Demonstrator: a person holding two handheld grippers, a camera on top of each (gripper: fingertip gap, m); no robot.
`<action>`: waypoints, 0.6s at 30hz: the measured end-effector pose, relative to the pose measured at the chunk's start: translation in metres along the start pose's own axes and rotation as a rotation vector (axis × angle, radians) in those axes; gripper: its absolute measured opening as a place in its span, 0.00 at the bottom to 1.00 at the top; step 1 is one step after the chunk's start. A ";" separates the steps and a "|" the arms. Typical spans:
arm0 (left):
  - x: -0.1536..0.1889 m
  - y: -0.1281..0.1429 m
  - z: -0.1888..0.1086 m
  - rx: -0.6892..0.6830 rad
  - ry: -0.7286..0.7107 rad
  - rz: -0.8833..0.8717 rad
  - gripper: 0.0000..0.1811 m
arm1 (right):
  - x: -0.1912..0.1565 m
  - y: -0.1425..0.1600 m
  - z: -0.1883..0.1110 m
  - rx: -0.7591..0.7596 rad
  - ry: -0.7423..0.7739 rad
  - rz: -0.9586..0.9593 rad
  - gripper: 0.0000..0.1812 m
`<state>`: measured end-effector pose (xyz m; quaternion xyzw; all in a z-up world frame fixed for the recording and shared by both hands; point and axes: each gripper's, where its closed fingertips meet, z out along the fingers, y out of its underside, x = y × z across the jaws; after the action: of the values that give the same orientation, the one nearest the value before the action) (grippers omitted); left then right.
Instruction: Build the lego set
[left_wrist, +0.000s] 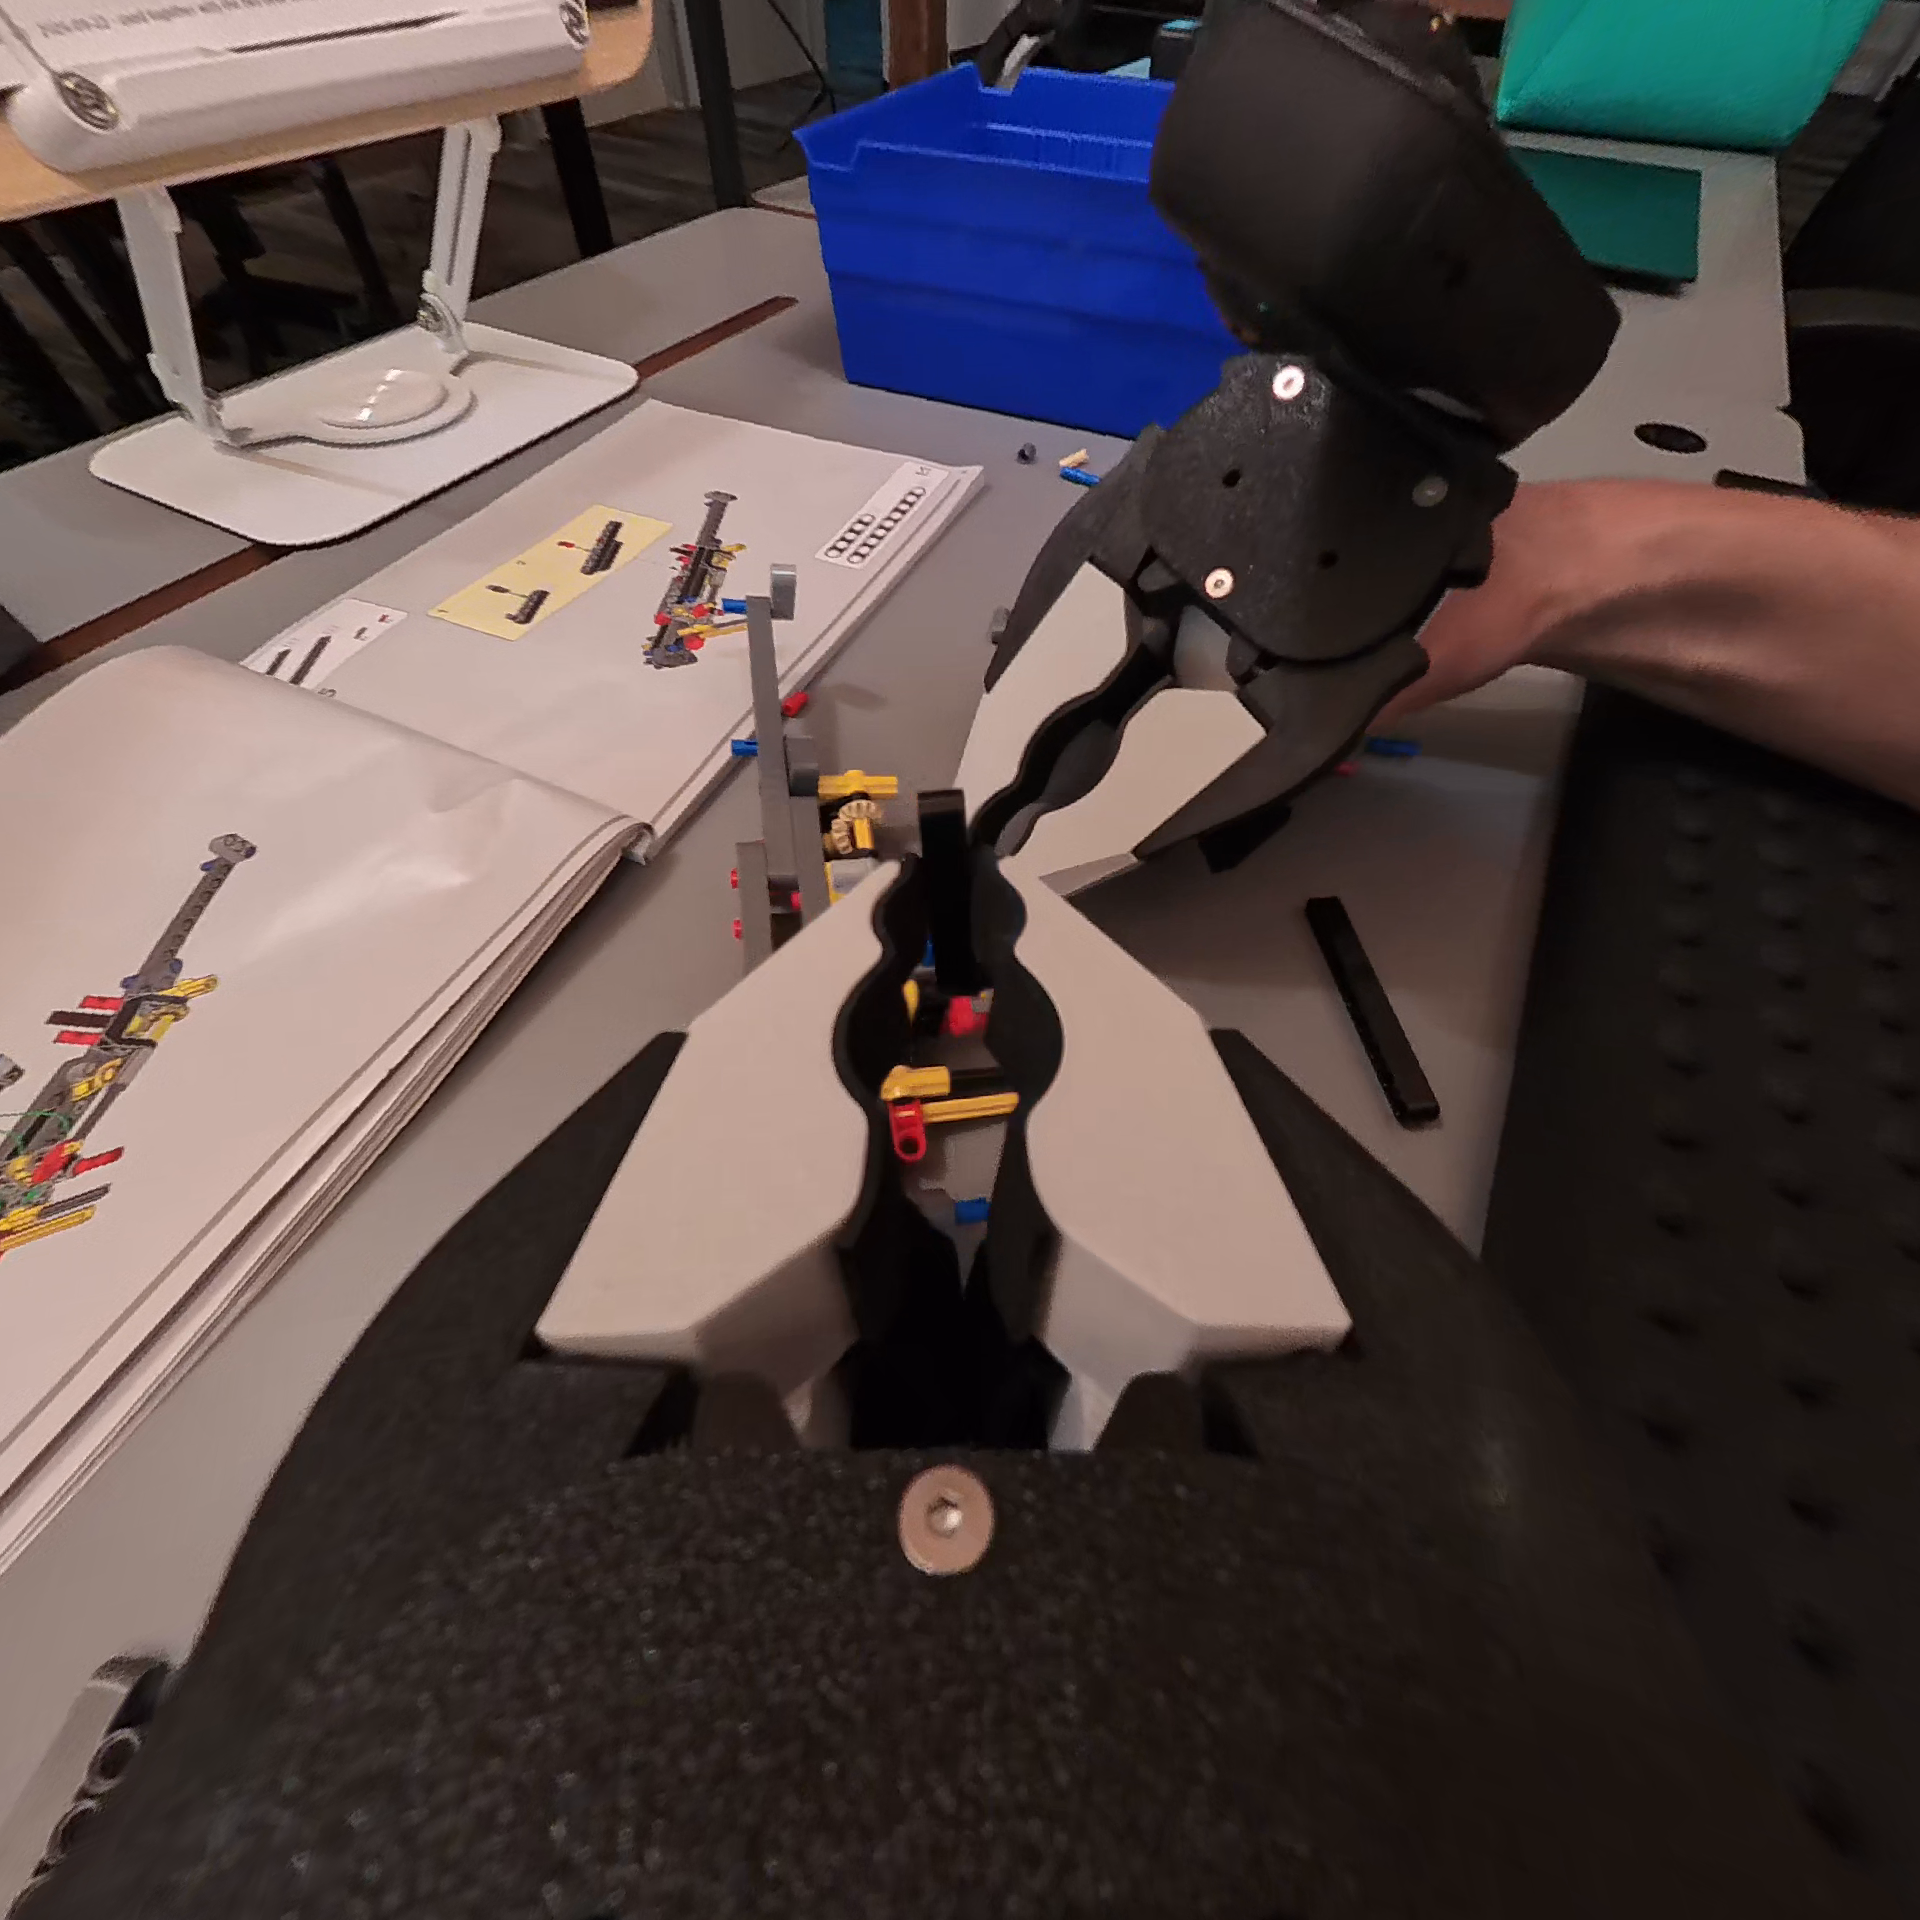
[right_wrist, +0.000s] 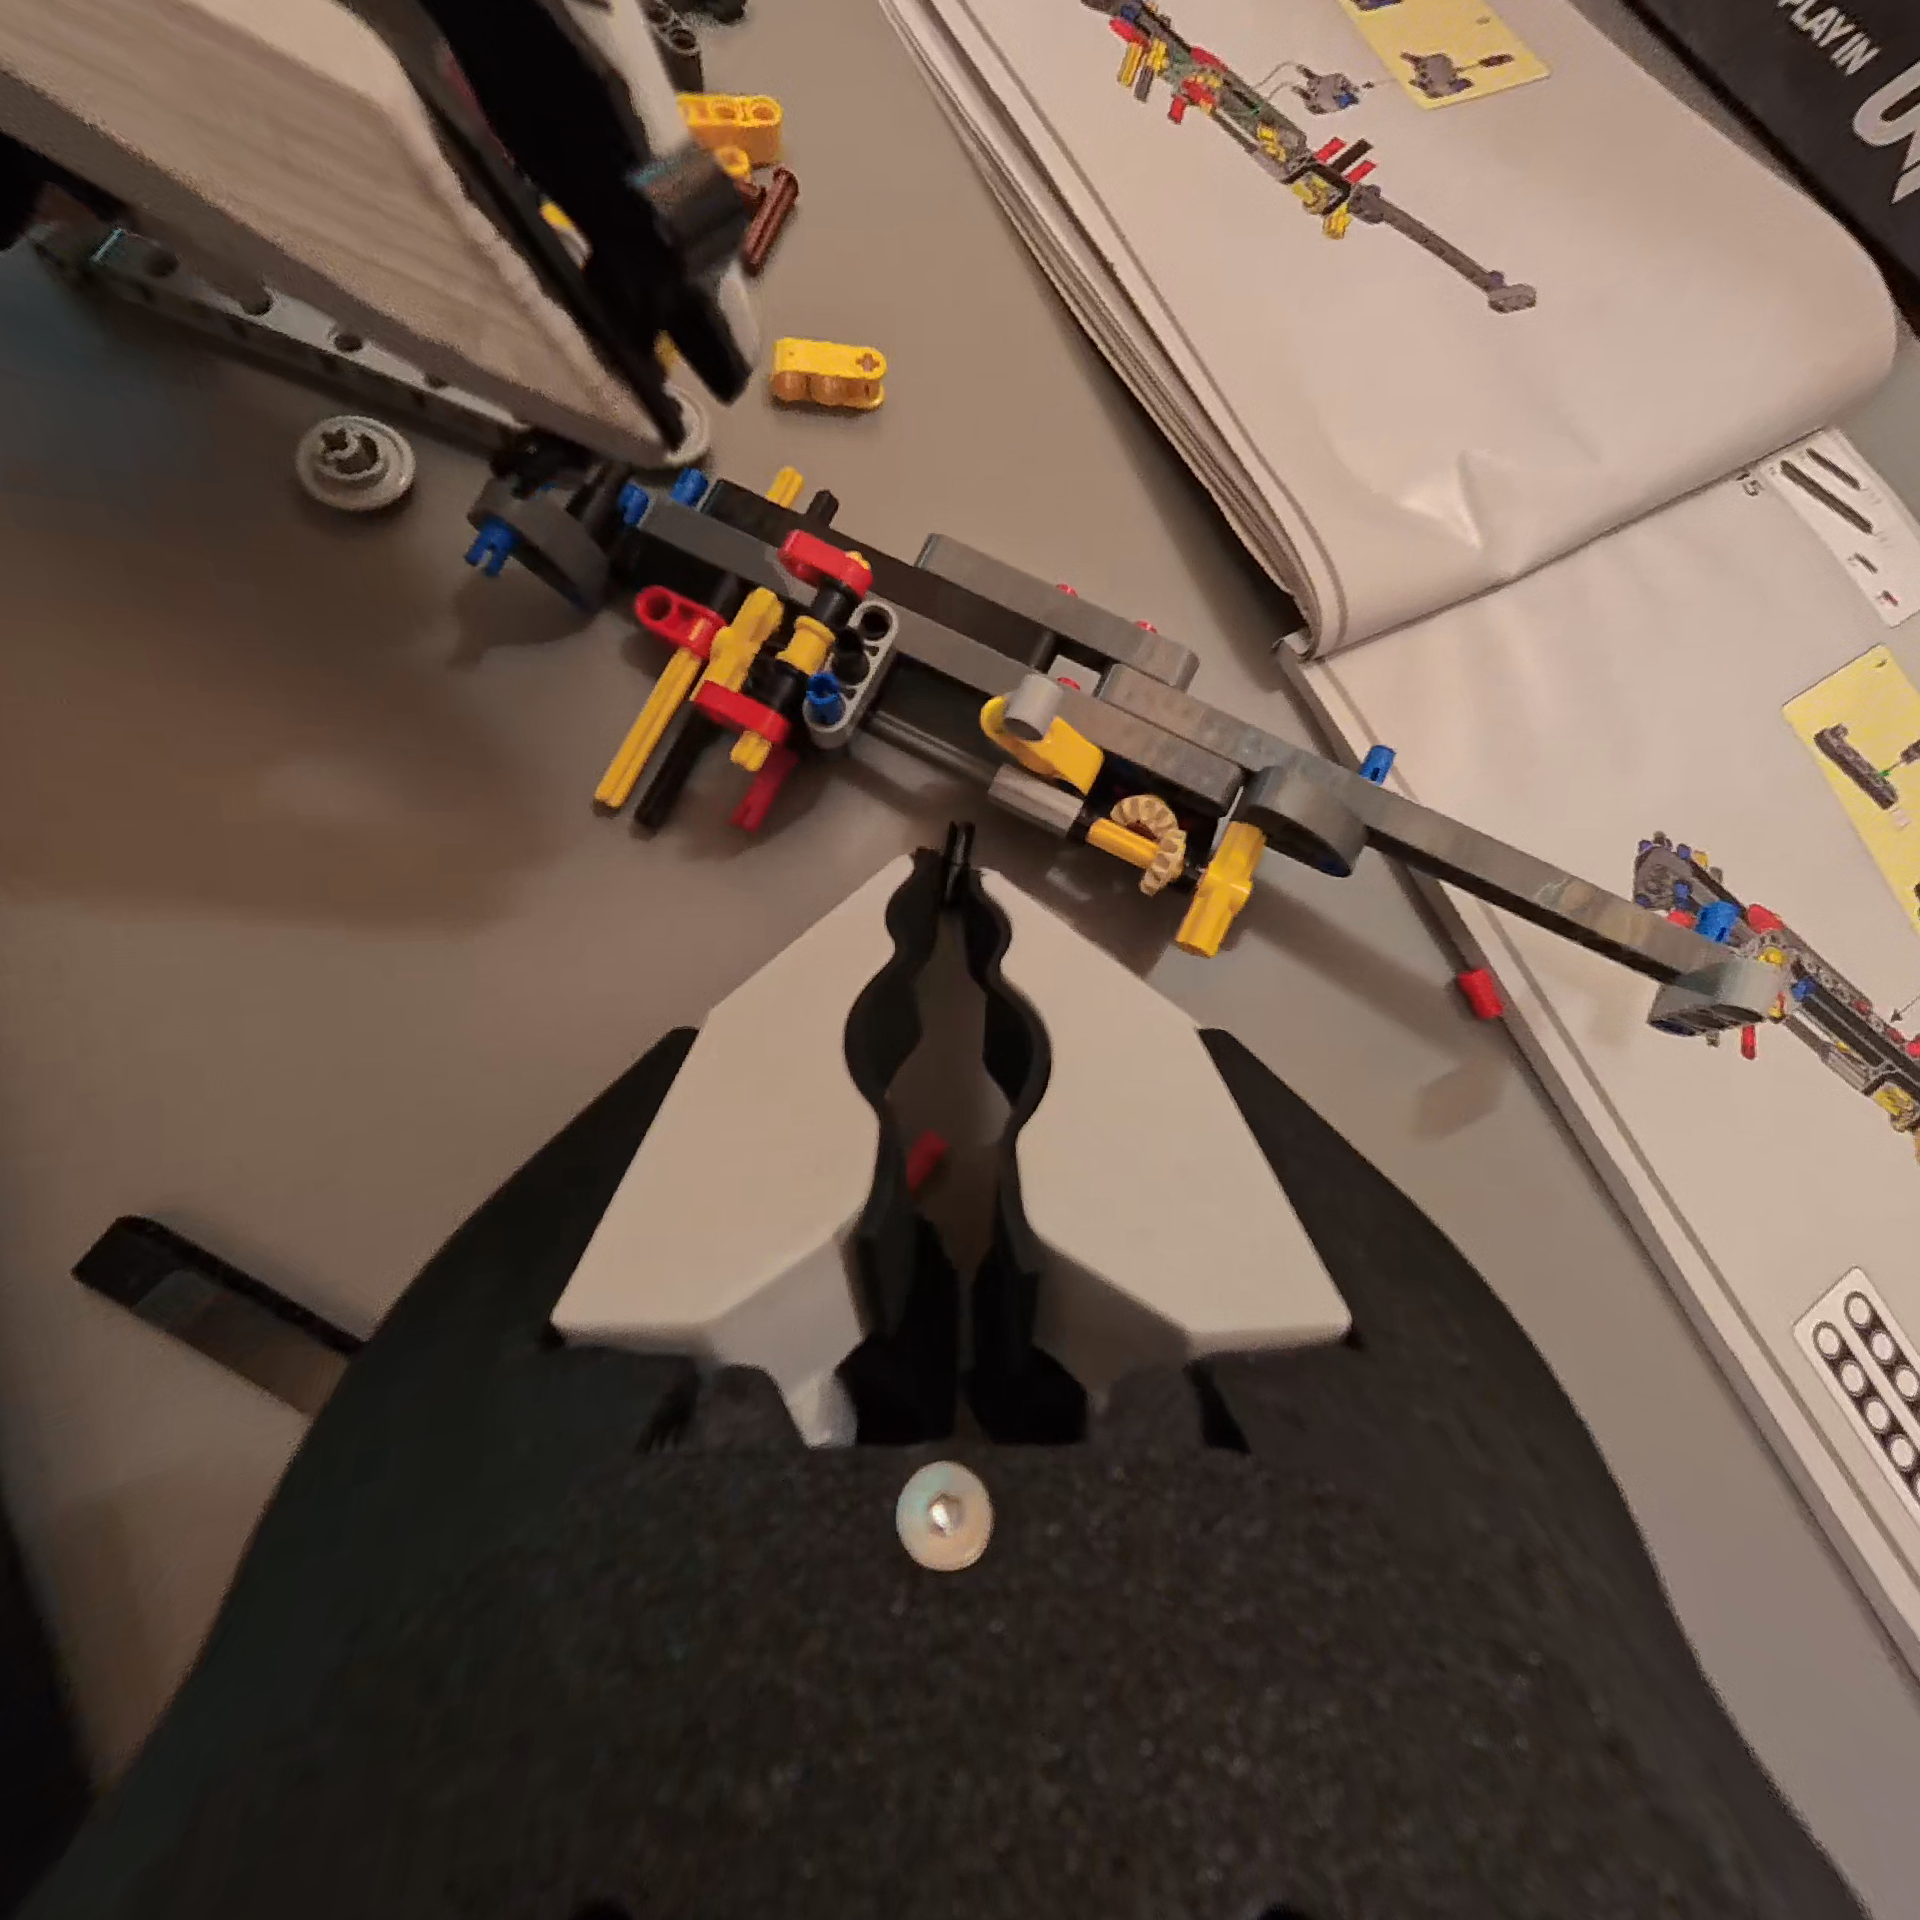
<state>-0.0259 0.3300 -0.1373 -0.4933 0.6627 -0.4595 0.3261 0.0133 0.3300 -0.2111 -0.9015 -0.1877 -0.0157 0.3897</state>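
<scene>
Left gripper (left_wrist: 951, 883) is clenched on a black beam (left_wrist: 948, 894), held upright so its long axis points up out of the tips, right over the near end of the model (right_wrist: 935, 665). Right gripper (right_wrist: 961, 883) is pinched on a small black pin (right_wrist: 956, 847), which sticks forward from the tips. The model lies flat on the table (right_wrist: 260, 779), its long grey axis running crosswise to the right fingers, from the left gripper's end out to the manual (right_wrist: 1455, 312).

Key relation: pin tip sits just short of the model's side, pointing at the stretch near the tan gear (right_wrist: 1153, 842) and yellow connectors. Right gripper is nearer that spot; likely next move is a straight push forward into a hole. Which hole, cannot tell. A spare black beam (left_wrist: 1371, 1008) lies loose on the table.
</scene>
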 end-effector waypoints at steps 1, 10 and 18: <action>0.003 0.002 0.001 -0.012 0.013 0.007 0.03 | -0.003 0.000 -0.001 0.005 -0.014 -0.004 0.02; 0.040 0.046 0.019 -0.261 0.017 0.443 0.03 | -0.019 -0.005 -0.052 0.144 -0.187 0.120 0.01; 0.061 0.069 0.011 -0.540 0.189 0.332 0.03 | -0.018 -0.027 -0.105 0.506 -0.181 0.294 0.01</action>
<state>-0.0591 0.2750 -0.2043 -0.4026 0.8591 -0.2516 0.1912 -0.0002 0.2670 -0.1224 -0.7909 -0.0869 0.1686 0.5818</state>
